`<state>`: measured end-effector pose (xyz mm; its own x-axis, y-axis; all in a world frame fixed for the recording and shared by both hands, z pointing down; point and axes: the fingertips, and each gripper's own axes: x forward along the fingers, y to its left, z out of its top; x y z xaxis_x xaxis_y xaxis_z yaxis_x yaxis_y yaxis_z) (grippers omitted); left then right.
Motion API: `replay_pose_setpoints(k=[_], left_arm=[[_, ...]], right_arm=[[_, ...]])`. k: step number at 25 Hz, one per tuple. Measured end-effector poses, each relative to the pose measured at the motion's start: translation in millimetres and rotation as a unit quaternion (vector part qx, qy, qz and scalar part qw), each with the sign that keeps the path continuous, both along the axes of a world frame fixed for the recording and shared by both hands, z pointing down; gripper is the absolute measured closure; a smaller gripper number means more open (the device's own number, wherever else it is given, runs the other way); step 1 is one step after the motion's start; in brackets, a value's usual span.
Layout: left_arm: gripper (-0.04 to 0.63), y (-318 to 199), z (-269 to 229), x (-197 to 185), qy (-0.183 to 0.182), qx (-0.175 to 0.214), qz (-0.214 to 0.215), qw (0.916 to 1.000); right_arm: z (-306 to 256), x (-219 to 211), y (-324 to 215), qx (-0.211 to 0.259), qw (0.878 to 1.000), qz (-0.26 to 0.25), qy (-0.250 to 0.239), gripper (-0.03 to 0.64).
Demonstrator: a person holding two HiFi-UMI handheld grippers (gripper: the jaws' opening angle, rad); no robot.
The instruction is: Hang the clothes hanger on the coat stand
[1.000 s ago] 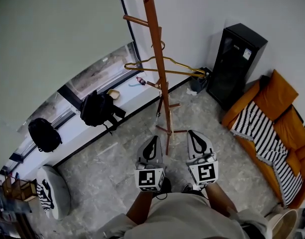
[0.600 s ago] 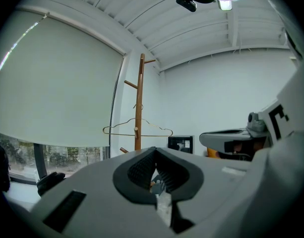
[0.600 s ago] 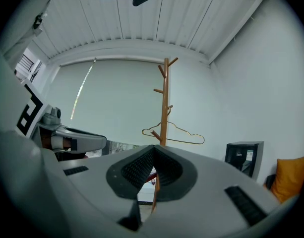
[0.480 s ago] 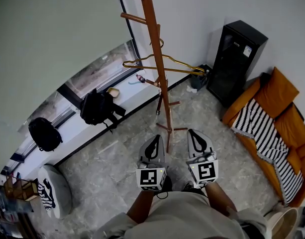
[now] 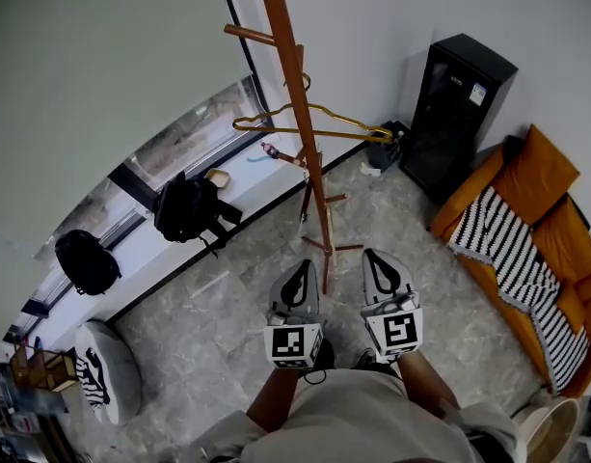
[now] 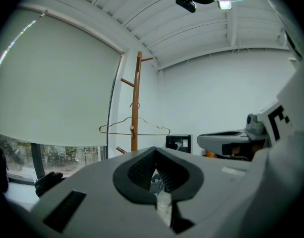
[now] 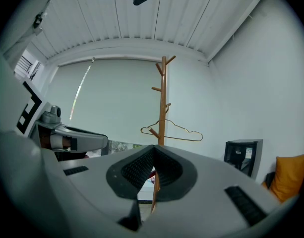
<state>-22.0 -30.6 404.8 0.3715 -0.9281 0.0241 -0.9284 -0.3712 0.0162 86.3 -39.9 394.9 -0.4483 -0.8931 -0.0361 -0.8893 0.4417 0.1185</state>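
A gold wire clothes hanger (image 5: 314, 123) hangs on a peg of the tall brown wooden coat stand (image 5: 302, 152), about halfway up its pole. My left gripper (image 5: 300, 269) and right gripper (image 5: 373, 257) are held side by side, low and close to my body, short of the stand's foot. Both are shut with nothing between their pads. The left gripper view has the stand (image 6: 135, 103) and hanger (image 6: 134, 129) straight ahead beyond its own jaw tips (image 6: 154, 150). In the right gripper view the hanger (image 7: 174, 131) hangs on the stand (image 7: 163, 103) above the shut tips (image 7: 152, 148).
A black cabinet (image 5: 456, 114) stands against the right wall. Beside it is an orange sofa (image 5: 550, 210) with a striped blanket (image 5: 512, 268). Two black backpacks (image 5: 189, 210) (image 5: 83, 258) lie on the window ledge, and a striped cushion (image 5: 102, 379) sits on the marble floor at left.
The head view has tilted slightly, so the stand sits a little higher in the picture. Both grippers and the hanger keep their places.
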Motion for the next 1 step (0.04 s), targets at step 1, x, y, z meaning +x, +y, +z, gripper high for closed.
replay_pose_setpoints(k=[1], left_arm=[[0.586,-0.5,0.0,0.6,0.0,0.0,0.001,1.0]], right_arm=[[-1.2,-0.3,-0.2,0.0,1.0,-0.001,0.0,0.612]])
